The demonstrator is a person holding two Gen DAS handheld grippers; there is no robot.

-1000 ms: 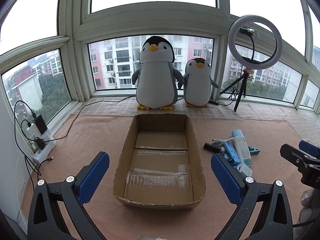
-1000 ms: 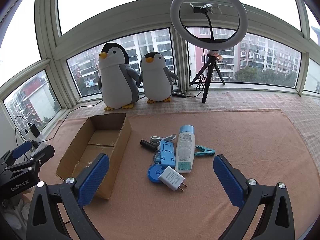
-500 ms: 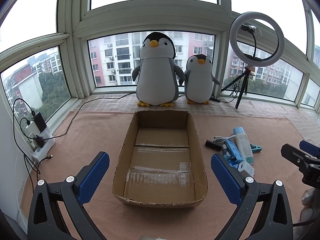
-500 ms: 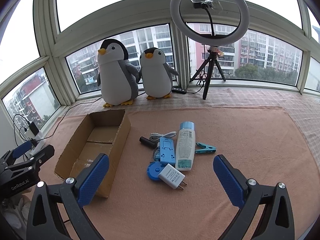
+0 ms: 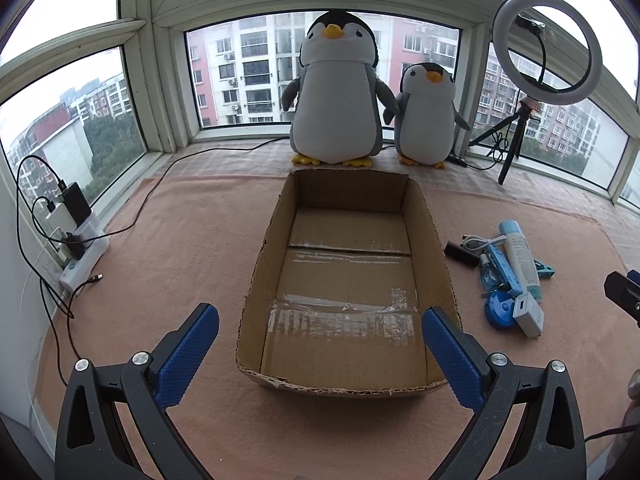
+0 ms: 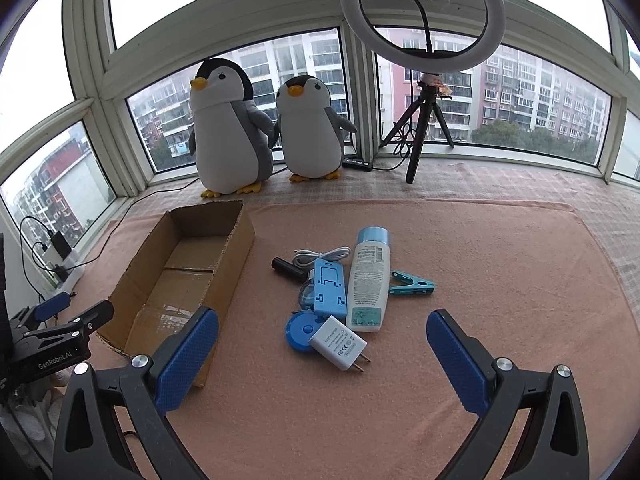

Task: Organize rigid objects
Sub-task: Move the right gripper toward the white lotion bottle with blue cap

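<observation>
In the right view alone, the charger's (image 6: 338, 343) prongs show; both hand-held grippers (image 5: 320, 354) (image 6: 322, 354) gape apart, empty.

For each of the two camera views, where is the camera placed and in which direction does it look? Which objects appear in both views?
Left wrist view: sits on the left gripper, looks forward and down into the empty brown cardboard box; its own open blue-padded fingers show, and the right gripper's tip at the right edge.
Right wrist view: sits on the right gripper, faces the pile with the white charger plug and white bottle with blue cap; open fingers show, the left gripper lower left.
Shared: box, pile, two plush penguins, ring light.
</observation>
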